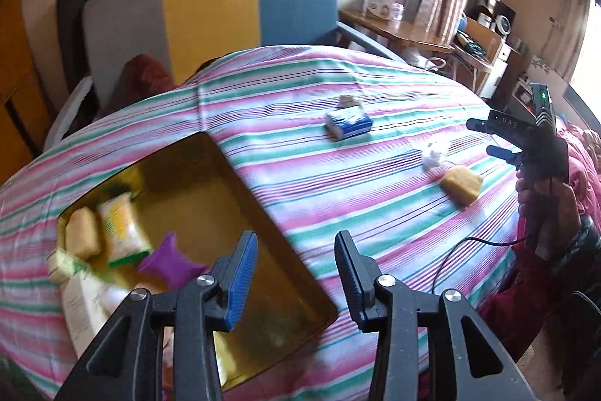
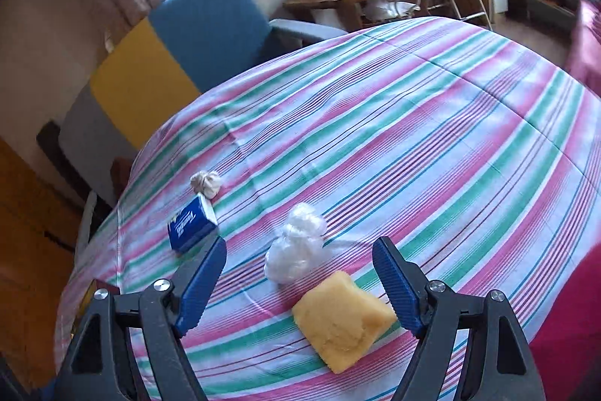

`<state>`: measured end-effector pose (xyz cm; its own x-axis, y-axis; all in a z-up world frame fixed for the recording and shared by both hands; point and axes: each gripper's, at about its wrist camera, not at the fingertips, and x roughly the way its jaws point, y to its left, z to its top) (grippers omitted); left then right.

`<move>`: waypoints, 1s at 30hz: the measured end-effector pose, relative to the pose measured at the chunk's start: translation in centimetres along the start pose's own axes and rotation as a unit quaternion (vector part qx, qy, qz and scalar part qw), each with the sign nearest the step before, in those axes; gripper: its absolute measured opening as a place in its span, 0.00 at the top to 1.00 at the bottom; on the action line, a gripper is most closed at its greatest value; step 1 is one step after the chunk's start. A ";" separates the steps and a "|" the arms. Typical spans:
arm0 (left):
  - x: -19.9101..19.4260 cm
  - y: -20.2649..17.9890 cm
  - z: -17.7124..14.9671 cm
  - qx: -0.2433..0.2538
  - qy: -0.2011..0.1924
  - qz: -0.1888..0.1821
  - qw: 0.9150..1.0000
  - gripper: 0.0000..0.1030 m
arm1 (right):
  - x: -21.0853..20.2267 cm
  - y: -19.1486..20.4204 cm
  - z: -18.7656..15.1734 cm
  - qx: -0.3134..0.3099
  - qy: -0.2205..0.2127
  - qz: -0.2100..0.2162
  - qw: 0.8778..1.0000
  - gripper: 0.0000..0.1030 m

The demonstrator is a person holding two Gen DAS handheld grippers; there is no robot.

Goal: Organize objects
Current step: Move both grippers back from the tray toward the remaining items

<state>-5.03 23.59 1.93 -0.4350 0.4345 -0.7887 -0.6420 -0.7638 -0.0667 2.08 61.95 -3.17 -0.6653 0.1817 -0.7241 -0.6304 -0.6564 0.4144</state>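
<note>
From the left wrist view, the left hand-held gripper (image 1: 296,269) hangs over the near right corner of a gold-lined box (image 1: 240,198) set on the striped cloth of the surface (image 1: 375,213). Its jaws stand narrowly apart with nothing between them. The box already holds several packets at its left end: a purple packet (image 1: 169,260), a yellow-and-green packet (image 1: 122,228) and a pale sponge-like block (image 1: 82,232). Out on the cloth, well apart from the box, lie a blue tissue pack (image 1: 349,124), a crumpled clear plastic bag (image 1: 434,153) and a yellow sponge (image 1: 462,185). The right hand-held gripper (image 1: 492,138) shows at the right edge, gripped by a hand (image 1: 548,202), near the sponge and the bag.

From the right wrist view, the right hand-held gripper (image 2: 300,273) has its jaws wide and empty. The yellow sponge (image 2: 343,318) lies flat on the cloth just below and between the fingertips, slightly toward the right finger (image 2: 398,288), its long axis running diagonally from upper left to lower right. The clear plastic bag (image 2: 295,250) sits just beyond it, touching or nearly so. The tissue pack (image 2: 193,226) is off by the left finger, with a small knotted cloth bundle (image 2: 206,183) just behind it.

The right hand is plainly the nearer one to the sponge, and the jaws look wide enough to span it; the sponge seems the likely next pick, bound for the box on the left.
</note>
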 end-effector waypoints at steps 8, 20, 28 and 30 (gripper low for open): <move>5.9 -4.7 5.0 0.040 0.029 -0.022 0.999 0.52 | 0.1 -1.1 0.0 0.044 0.009 0.022 0.999 0.20; 17.6 -8.7 11.5 0.153 0.092 -0.013 0.984 0.32 | 0.8 -1.3 -0.5 0.065 0.035 0.068 0.995 0.15; 24.6 -9.4 13.4 0.215 0.127 0.005 0.968 0.27 | 1.6 -0.9 -0.8 0.059 0.057 0.090 0.993 0.13; 25.5 -9.4 13.8 0.220 0.129 0.004 0.967 0.27 | 1.8 -0.8 -0.8 0.059 0.062 0.092 0.992 0.13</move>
<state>-18.82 48.42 -9.12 -0.3055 0.2513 -0.9184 -0.8707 -0.4642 0.1626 1.70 62.21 -5.25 -0.7238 -0.0292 -0.6894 -0.5506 -0.5777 0.6025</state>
